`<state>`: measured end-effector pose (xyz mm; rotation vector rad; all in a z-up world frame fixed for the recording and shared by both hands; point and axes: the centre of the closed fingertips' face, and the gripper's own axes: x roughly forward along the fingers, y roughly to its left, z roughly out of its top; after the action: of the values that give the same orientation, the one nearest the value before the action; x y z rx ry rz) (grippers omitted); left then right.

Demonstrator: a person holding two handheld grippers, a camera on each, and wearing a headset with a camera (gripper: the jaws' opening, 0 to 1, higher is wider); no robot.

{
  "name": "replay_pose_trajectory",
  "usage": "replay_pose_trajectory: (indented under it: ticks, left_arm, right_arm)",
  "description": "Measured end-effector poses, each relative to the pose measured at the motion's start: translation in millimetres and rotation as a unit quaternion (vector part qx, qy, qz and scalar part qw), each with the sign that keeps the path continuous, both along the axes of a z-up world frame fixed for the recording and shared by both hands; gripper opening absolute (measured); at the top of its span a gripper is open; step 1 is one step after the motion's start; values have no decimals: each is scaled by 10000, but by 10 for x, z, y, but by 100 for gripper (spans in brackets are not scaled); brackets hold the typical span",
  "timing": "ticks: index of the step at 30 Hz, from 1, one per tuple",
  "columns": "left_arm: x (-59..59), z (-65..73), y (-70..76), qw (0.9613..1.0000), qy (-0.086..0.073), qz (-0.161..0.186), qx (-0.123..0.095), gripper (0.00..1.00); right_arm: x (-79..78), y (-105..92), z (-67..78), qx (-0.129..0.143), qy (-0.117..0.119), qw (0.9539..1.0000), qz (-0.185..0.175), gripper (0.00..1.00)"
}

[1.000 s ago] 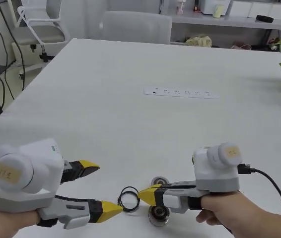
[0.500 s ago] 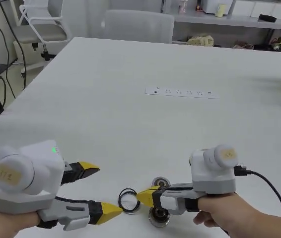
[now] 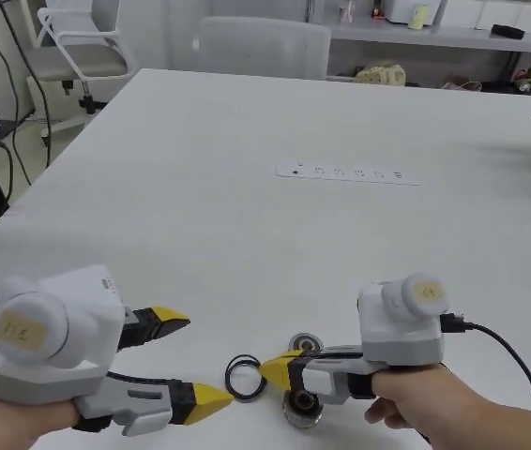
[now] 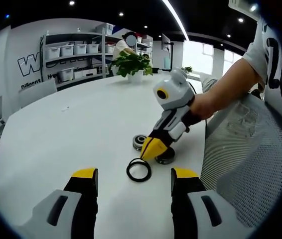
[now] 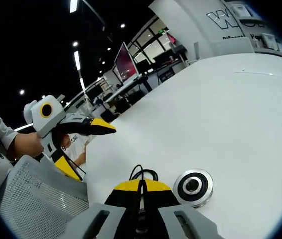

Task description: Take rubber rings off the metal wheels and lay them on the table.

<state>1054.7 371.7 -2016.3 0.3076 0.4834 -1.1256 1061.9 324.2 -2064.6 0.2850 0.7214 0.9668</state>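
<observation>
**Two grippers meet by the black rings**

The right hand (image 3: 427,398) is low at the near edge of the table (image 3: 247,206). It points the right gripper (image 3: 273,369) sideways, toward the other hand. Its jaws are pressed together. The yellow tip touches the edge of the black rubber rings (image 3: 244,377), which lie flat on the table. I cannot tell if the tip pinches them.

One metal wheel (image 3: 305,344) sits just behind that gripper and another wheel (image 3: 301,408) sits just in front of it.

The left hand (image 3: 7,422) points the left gripper (image 3: 190,361) at the rings. Its jaws are wide apart and hold nothing.
</observation>
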Motion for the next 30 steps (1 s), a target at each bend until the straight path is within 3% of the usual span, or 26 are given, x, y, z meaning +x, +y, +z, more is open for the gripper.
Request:
replay_pose_trajectory:
  ticks: [15, 30]
  left_arm:
    - [5, -10, -1, 10000, 24, 9, 0, 56]
    - [-11, 67, -87, 10000, -21, -69, -57, 56]
  right_arm:
    - [25, -35, 5, -57, -52, 10000, -57, 5]
    - [-5, -174, 245, -47, -301, 9995, -109, 12]
